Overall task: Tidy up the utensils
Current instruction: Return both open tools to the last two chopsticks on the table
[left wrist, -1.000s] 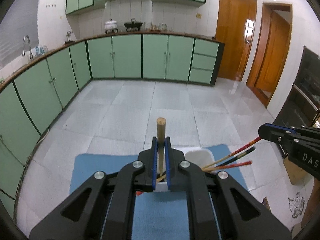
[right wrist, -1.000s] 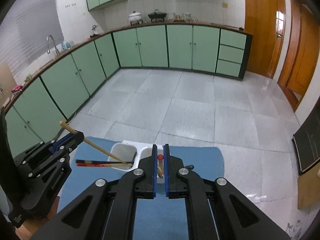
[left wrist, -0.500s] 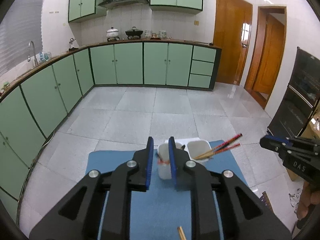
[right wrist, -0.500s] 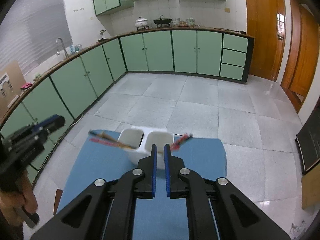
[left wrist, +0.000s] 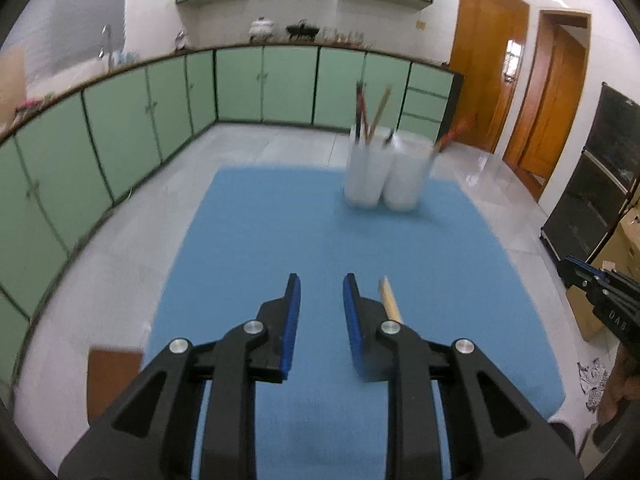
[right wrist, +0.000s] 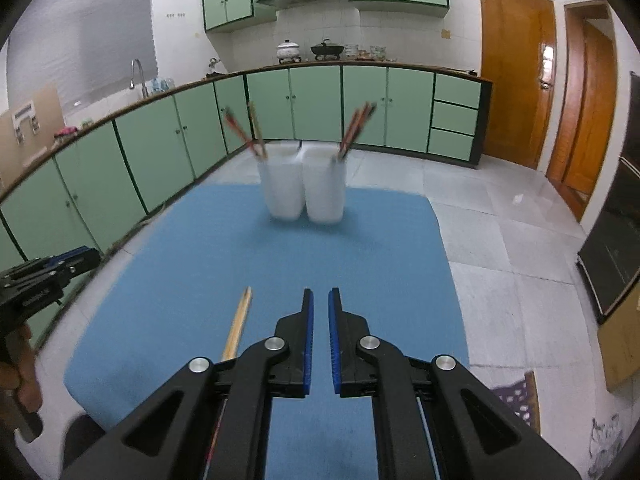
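A white twin-cup holder (left wrist: pixel 384 178) (right wrist: pixel 304 186) stands at the far end of the blue mat (left wrist: pixel 260 240) (right wrist: pixel 180 248). Dark, red and wooden chopsticks lean in both cups. One pale wooden chopstick (left wrist: pixel 390 300) (right wrist: pixel 240 322) lies loose on the mat, just right of my left gripper (left wrist: pixel 322 284) and left of my right gripper (right wrist: pixel 319 296). The left jaws are opening with nothing between them. The right jaws are shut with nothing between them. Each gripper shows at the edge of the other's view, held in a hand: the right gripper (left wrist: pixel 600 292), the left gripper (right wrist: pixel 48 276).
Green cabinets (right wrist: pixel 160 152) curve around the left and back. A brown board (left wrist: pixel 114 380) lies by the mat's near left corner. A cardboard box (left wrist: pixel 624 240) and a black oven (left wrist: pixel 600 184) stand at the right. The mat ends on pale tiled ground.
Both grippers pulled back and down from the holder to the mat's near end. The left let go of a wooden chopstick and its jaws parted. The holder now holds more chopsticks.
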`<state>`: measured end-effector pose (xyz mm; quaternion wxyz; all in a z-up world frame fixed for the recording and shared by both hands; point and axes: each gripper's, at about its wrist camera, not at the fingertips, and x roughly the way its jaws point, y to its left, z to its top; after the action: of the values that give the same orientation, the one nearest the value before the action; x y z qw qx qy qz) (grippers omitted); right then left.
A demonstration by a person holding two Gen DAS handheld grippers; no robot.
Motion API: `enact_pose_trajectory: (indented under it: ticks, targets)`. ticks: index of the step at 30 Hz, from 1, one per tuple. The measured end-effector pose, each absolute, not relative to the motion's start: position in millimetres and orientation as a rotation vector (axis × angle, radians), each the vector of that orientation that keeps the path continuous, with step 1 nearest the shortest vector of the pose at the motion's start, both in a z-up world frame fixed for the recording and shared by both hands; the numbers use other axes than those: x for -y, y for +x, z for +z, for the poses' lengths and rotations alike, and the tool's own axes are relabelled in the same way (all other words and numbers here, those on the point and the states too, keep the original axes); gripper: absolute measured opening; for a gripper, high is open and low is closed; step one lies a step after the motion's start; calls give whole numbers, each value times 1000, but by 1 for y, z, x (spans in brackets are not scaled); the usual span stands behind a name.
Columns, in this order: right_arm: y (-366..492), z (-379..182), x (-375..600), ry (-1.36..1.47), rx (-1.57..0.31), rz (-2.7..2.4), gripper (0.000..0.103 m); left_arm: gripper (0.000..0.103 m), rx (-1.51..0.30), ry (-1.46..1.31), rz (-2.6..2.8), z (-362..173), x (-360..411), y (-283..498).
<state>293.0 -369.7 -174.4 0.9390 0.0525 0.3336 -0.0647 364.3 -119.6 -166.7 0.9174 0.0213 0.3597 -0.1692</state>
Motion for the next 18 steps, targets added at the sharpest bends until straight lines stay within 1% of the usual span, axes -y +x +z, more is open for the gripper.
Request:
enact_pose_trajectory:
  ticks: [6, 8, 12, 14, 18]
  targets:
    - [240, -254, 340, 106, -714, -146, 8, 22, -749, 63, -327, -225, 104, 302]
    - [228, -271, 326, 86, -721, -136, 8, 22, -745, 62, -323, -242, 99, 286]
    - [211, -291, 288, 5, -721, -75, 8, 22, -737, 65, -309, -261, 91, 266]
    - [210, -291, 274, -47, -711, -52, 9, 22, -724, 54, -296, -264, 85, 259]
    - [214, -298, 259, -60, -732, -16, 13, 22, -721, 27, -282, -262, 80, 258]
